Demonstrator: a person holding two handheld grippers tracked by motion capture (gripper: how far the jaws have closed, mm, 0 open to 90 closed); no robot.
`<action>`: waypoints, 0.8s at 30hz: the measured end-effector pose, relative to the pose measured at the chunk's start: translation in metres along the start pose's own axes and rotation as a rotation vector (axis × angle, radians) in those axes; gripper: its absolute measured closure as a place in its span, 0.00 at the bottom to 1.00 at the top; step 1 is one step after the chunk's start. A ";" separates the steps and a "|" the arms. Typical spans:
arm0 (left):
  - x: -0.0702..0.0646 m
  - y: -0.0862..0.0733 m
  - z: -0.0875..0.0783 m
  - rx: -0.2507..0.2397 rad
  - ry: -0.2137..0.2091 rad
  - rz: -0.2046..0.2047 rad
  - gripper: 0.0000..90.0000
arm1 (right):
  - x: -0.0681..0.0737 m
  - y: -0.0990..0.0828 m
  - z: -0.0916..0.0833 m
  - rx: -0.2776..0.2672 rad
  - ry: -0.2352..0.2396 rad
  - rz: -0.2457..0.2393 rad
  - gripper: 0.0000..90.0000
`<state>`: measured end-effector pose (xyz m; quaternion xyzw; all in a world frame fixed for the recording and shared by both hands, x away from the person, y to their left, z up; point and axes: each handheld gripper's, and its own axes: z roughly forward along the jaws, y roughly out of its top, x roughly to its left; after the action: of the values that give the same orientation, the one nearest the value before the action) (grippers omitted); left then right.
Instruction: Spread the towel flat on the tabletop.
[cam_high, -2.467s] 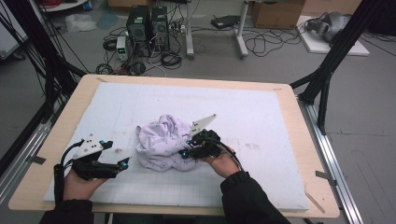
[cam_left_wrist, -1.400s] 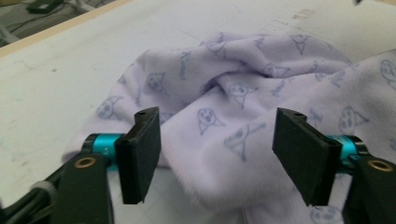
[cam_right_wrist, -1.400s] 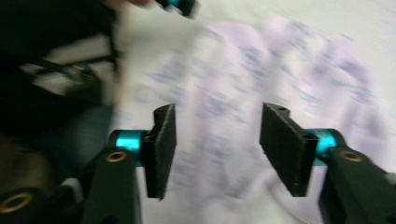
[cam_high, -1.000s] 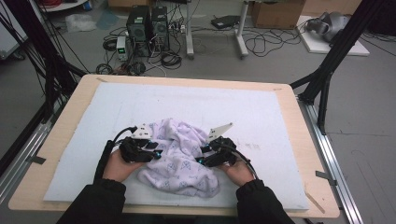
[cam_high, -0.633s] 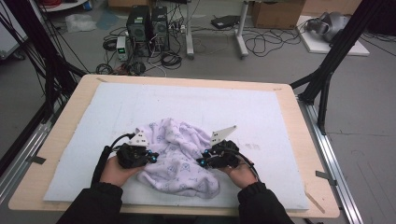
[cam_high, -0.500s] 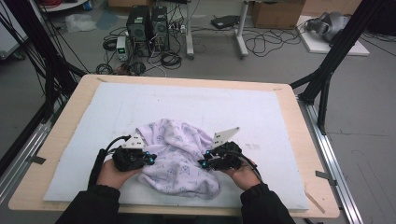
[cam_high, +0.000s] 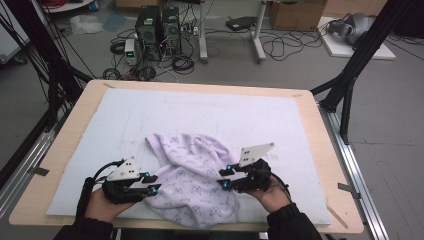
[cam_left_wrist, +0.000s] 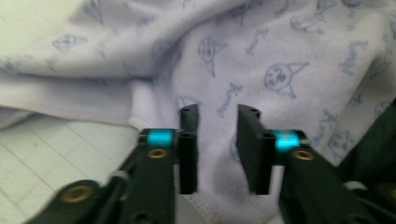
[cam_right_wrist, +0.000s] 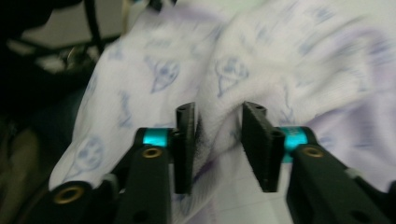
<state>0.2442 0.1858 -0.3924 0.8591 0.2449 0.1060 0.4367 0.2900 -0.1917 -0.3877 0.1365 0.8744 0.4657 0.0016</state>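
A pale lilac cloth (cam_high: 195, 175) printed with small blue figures lies spread on the white mat (cam_high: 225, 110), its near hem at the mat's front edge. My left gripper (cam_high: 154, 183) is at the cloth's left edge. In the left gripper view its jaws (cam_left_wrist: 218, 112) have just been opening and stand apart over the cloth (cam_left_wrist: 261, 60), with no pad pressing on it. My right gripper (cam_high: 222, 176) is at the cloth's right side. Its jaws (cam_right_wrist: 218, 109) have also just been opening, and a raised fold of cloth (cam_right_wrist: 261, 51) stands loosely between them.
The mat covers a wooden table (cam_high: 330, 150) with a bare rim. Black frame posts (cam_high: 350, 75) stand at both sides. Computer towers (cam_high: 157, 25) and cables lie on the floor behind. The far half of the mat is bare.
The bunched cloth has been drawn out flatter and toward the near edge. Both hands have moved apart and nearer, the left one leftward. Both pairs of jaws have parted.
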 end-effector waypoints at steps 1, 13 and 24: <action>0.000 0.000 0.000 0.000 0.000 0.000 0.70 | 0.000 0.000 0.000 0.000 0.000 0.000 0.70; 0.042 0.011 0.051 0.049 0.034 -0.074 0.61 | -0.038 -0.012 0.028 0.073 -0.129 0.107 0.62; 0.037 0.008 0.082 0.142 0.004 -0.022 0.93 | -0.048 -0.020 0.057 0.154 -0.095 0.120 0.85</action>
<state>0.3110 0.1434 -0.4357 0.8850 0.2623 0.0852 0.3751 0.3390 -0.1680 -0.4423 0.2101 0.8969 0.3892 0.0046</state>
